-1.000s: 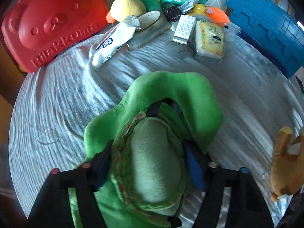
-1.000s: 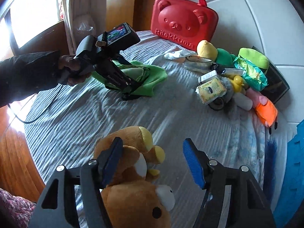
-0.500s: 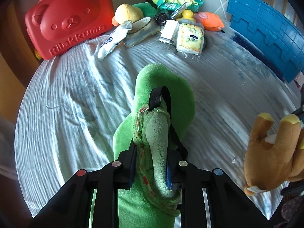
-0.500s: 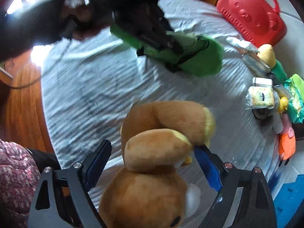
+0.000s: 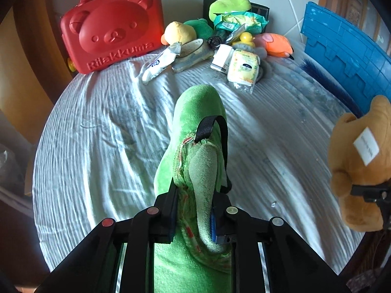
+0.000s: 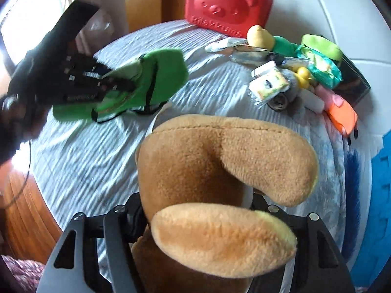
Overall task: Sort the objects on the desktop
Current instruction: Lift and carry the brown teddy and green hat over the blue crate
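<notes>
While my left hand-held gripper (image 5: 193,210) clamps the green plush slipper (image 5: 195,127) above the cloth-covered counter (image 5: 97,134), my right hand-held gripper (image 6: 195,210) grips the brown plush bear (image 6: 220,161), lifted, red case (image 5: 112,24) behind.

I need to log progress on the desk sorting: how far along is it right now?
Early stage. Nothing looks sorted yet. In hand: the left gripper is clamped on a green plush item, and the right gripper is shut on a brown plush bear. Left: the pile by the red Rilakkuma case, including the wipes packet, small white box and orange plush.
</notes>
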`<control>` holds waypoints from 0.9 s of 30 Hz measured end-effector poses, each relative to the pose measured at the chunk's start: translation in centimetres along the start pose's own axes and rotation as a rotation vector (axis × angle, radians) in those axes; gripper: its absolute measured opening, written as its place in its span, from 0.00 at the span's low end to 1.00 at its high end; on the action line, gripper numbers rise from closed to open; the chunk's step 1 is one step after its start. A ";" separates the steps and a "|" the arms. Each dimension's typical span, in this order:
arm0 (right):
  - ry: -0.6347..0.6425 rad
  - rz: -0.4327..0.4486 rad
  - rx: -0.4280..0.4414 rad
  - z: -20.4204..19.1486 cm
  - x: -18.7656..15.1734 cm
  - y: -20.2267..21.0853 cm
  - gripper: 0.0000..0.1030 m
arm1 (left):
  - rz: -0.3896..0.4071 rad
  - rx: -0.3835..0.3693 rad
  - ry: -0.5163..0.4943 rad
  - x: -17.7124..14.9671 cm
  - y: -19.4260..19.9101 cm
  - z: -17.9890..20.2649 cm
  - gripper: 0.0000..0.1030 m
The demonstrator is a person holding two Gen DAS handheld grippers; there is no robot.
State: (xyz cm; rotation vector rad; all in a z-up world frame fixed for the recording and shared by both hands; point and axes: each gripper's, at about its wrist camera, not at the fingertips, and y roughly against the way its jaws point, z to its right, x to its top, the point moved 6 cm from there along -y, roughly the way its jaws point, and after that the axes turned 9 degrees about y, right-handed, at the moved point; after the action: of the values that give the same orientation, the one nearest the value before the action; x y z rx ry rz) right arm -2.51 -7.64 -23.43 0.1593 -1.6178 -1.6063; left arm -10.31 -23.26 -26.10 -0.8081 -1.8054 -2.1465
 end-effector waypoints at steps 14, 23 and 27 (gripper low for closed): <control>-0.346 0.299 -0.147 9.2 3.0 11.8 0.62 | 0.186 -0.067 -0.085 6.0 9.1 8.6 0.19; -0.446 0.385 -0.379 13.9 -0.1 20.1 0.62 | 0.349 -0.111 -0.146 10.4 14.7 18.0 0.19; -0.493 0.436 -0.443 16.4 -2.5 23.8 0.62 | 0.418 -0.111 -0.153 12.0 17.0 22.3 0.19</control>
State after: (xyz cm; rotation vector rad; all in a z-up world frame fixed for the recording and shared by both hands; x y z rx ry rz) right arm -0.26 10.69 -1.04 -0.8217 -1.4554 -1.6757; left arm -5.74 -3.47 -3.33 -1.2788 -1.4262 -1.9637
